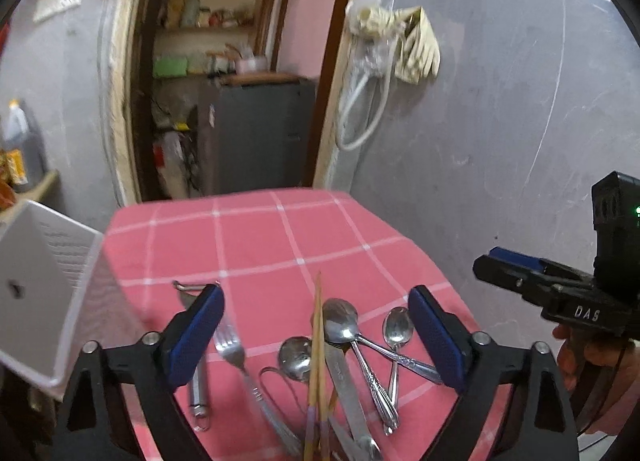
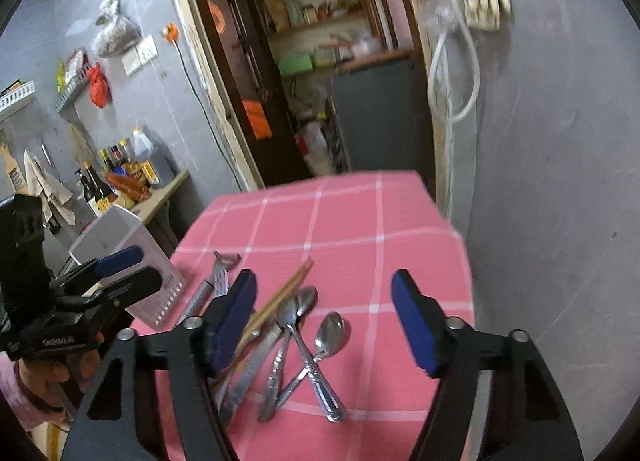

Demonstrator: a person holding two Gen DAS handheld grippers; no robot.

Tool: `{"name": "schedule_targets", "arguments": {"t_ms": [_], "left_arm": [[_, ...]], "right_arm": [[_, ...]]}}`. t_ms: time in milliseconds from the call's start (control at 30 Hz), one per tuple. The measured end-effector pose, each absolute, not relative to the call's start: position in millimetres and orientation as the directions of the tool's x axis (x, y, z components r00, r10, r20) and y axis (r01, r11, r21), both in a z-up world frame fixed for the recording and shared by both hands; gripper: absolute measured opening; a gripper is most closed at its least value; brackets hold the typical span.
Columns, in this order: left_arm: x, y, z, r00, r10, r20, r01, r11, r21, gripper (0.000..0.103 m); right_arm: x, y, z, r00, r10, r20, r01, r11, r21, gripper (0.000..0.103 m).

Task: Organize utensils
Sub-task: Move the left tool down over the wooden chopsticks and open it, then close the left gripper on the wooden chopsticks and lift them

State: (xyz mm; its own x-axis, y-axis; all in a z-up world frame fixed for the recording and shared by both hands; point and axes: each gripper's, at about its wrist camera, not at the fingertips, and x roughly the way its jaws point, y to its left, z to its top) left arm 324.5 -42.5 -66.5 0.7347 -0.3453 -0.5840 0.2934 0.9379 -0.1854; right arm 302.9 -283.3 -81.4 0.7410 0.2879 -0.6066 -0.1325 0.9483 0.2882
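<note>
Left gripper — blue pads spread wide, nothing pinched, poised over the utensil pile; its left pad overlaps the peeler in view, contact cannot be told.
Right gripper — jaws parted less widely, empty, poised over the same pile.
Utensil pile — loose on the pink checked cloth of the bench, near edge.
Within the pile: fork just right of the peeler; chopsticks across the middle; knife under them; three spoons crossing one another on the pile's right side.
White holder — upright at the bench's left edge, left of the pile, apart from it.
Beyond the pile: bare cloth, then a grey wall and an open doorway.
</note>
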Motion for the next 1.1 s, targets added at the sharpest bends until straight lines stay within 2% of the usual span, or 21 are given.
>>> {"name": "schedule_targets", "arguments": {"t_ms": [133, 400, 500, 633, 833, 1033, 1100], "left_arm": [[353.0, -50.5, -90.5, 0.674, -0.375, -0.637, 0.295, 0.926, -0.234, 0.077], [409.9, -68.2, -136.3, 0.5, -0.418, -0.759, 0.296, 0.906, -0.304, 0.044], [421.2, -71.7, -148.5, 0.438, -0.417, -0.796, 0.291, 0.904, -0.314, 0.037], [433.6, -71.4, -162.0, 0.355, -0.446, -0.822, 0.293, 0.888, -0.355, 0.034], [457.3, -67.5, -173.6, 0.192, -0.557, -0.808, 0.257, 0.823, -0.507, 0.033], [471.4, -69.3, -179.0, 0.125, -0.579, -0.805, 0.23, 0.807, -0.544, 0.022], [474.7, -67.7, -181.7, 0.119, -0.581, -0.805, 0.204, 0.808, -0.553, 0.014]], "right_arm": [[317.5, -283.6, -113.0, 0.693, 0.328, -0.642, -0.141, 0.935, 0.326, 0.045], [339.7, -272.5, -164.0, 0.596, 0.408, -0.691, -0.163, 0.905, 0.394, 0.027], [346.2, -270.0, -173.9, 0.574, 0.431, -0.697, -0.171, 0.895, 0.412, 0.022], [350.1, -270.5, -181.7, 0.554, 0.454, -0.697, -0.18, 0.884, 0.432, 0.021], [354.1, -269.6, -190.2, 0.521, 0.472, -0.712, -0.163, 0.873, 0.46, 0.021], [356.3, -274.3, -198.0, 0.496, 0.501, -0.709, -0.153, 0.855, 0.496, 0.021], [358.6, -275.2, -200.1, 0.483, 0.511, -0.711, -0.15, 0.848, 0.508, 0.021]]}}
